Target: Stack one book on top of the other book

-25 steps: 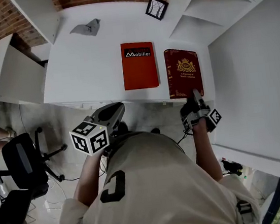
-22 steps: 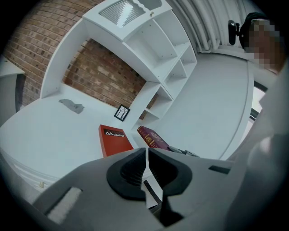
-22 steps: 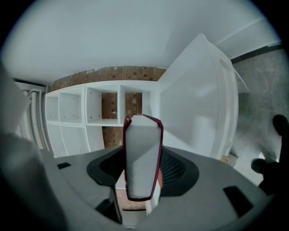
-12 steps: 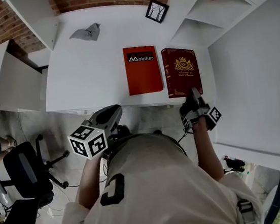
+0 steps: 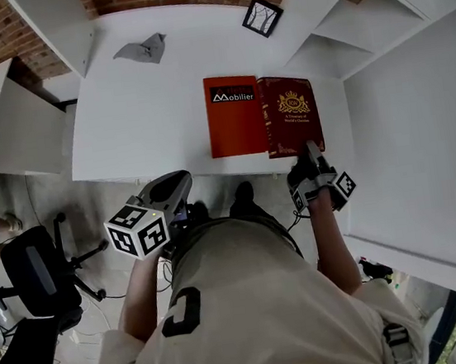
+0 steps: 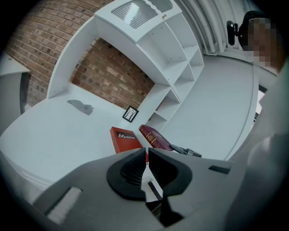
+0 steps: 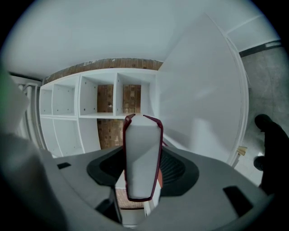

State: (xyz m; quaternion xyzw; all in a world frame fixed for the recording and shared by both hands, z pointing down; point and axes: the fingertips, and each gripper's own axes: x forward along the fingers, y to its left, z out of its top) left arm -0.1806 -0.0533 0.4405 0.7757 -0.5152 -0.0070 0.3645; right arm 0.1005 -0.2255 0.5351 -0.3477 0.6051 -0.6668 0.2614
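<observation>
The right gripper (image 5: pixel 312 159) is clamped on the near short edge of the maroon book (image 5: pixel 291 113), its pads pressing the covers on either side of the white page block, at the near right of the white table (image 5: pixel 145 121). In the left gripper view that book looks tilted, with its near end raised in the grip. Its left long edge is right against the orange book (image 5: pixel 233 115), which lies flat just to its left; whether it overlaps that book cannot be told. The left gripper (image 5: pixel 177 185) hangs off the table's near edge, left of both books and apart from them, its jaws pressed together with nothing between them. At the far side of the table lie a grey cloth (image 5: pixel 142 47) on the left and a small black picture frame (image 5: pixel 262 16) toward the right, near the white shelves (image 5: pixel 333 30)
</observation>
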